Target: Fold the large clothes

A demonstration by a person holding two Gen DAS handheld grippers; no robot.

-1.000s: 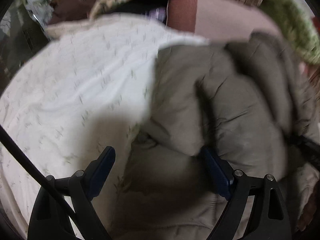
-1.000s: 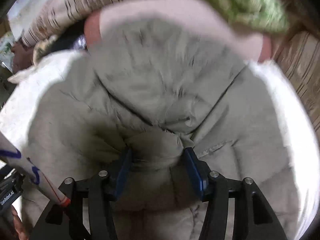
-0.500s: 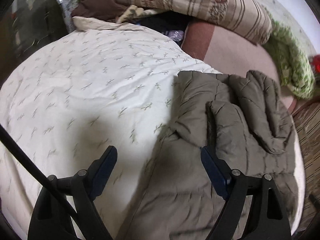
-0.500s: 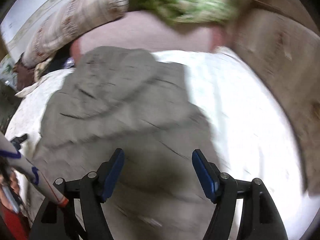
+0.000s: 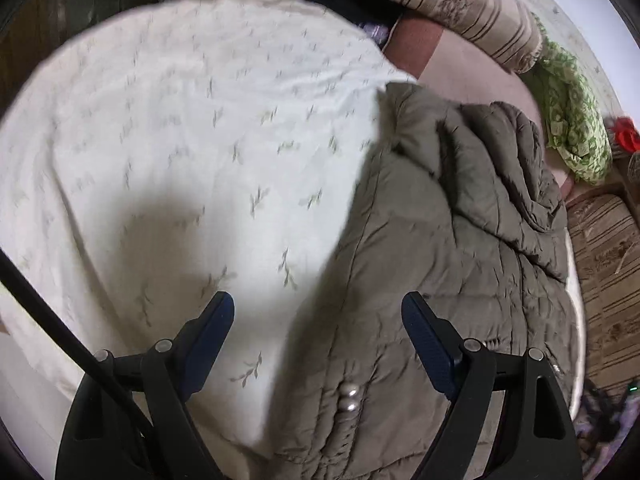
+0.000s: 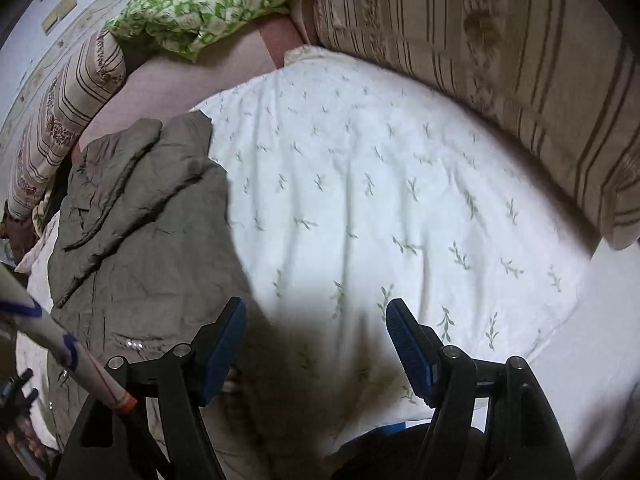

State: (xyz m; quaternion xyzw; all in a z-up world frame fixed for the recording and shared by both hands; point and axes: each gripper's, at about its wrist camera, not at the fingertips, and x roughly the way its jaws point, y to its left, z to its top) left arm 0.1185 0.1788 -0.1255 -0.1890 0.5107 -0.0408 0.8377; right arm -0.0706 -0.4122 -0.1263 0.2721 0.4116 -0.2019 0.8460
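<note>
An olive-grey quilted jacket [image 5: 452, 248] lies on a white leaf-print bed cover [image 5: 192, 152], its sleeves folded over the body; snap buttons show near its near edge. In the right wrist view the jacket [image 6: 144, 216] is at the left on the same cover [image 6: 380, 208]. My left gripper [image 5: 318, 328] is open and empty, above the jacket's left edge. My right gripper [image 6: 316, 336] is open and empty, above the cover just right of the jacket.
Striped pillows [image 5: 460, 4] and a green patterned pillow [image 5: 572, 128] lie at the head of the bed on a pink sheet [image 5: 472, 76]. A large striped cushion [image 6: 520, 72] borders the cover on the right. The other hand-held tool [image 6: 60, 344] shows at lower left.
My right gripper let go of the jacket fold, opened, and swung right over the bare cover. My left gripper drew back and left from the jacket, still open.
</note>
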